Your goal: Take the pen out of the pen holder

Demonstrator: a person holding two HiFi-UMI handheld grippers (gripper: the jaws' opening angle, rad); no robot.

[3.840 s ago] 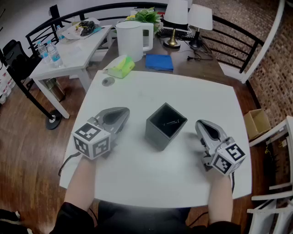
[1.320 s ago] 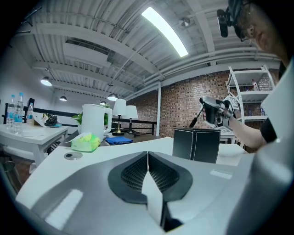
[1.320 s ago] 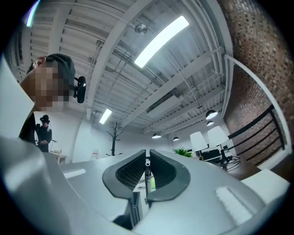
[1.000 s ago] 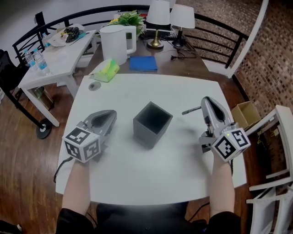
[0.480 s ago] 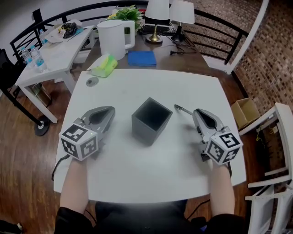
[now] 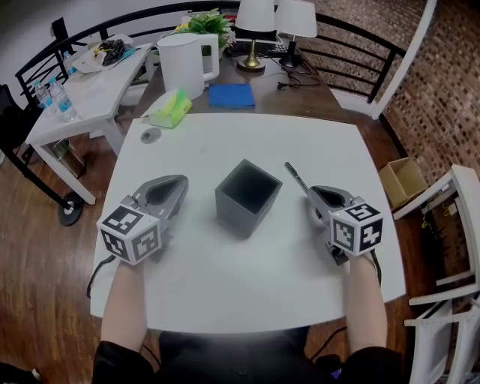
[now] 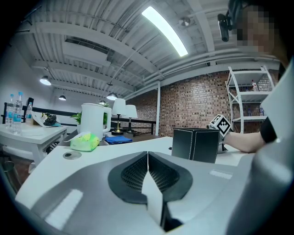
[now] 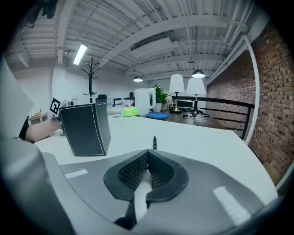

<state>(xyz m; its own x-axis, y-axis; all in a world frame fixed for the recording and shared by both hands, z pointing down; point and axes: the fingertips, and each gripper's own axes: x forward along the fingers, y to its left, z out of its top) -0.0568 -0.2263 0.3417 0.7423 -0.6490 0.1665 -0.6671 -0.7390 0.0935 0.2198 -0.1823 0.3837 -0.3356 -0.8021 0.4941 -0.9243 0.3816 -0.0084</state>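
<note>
The dark grey square pen holder (image 6: 238,217) stands upright in the middle of the white table (image 6: 225,285) and looks empty. A slim dark pen (image 6: 295,178) lies on the table to its right, pointing away from me. My right gripper (image 6: 310,195) rests low just behind the pen's near end with its jaws shut. In the right gripper view the pen (image 8: 155,142) shows just past the tips of the right gripper (image 8: 148,152), with the holder (image 8: 85,131) at the left. To the left of the holder (image 7: 195,145), my left gripper (image 6: 178,184) is shut and holds nothing.
Beyond the table stands a brown desk with a white kettle (image 6: 184,64), a blue book (image 6: 232,95), two lamps (image 6: 255,22) and a green tissue pack (image 6: 169,110). A small round disc (image 6: 151,135) lies at the table's far left corner. A white chair (image 6: 450,225) stands to the right.
The pen, inside the holder at first, is out of it. My right gripper carried it down from above the table to the surface right of the holder. The left gripper stayed put.
</note>
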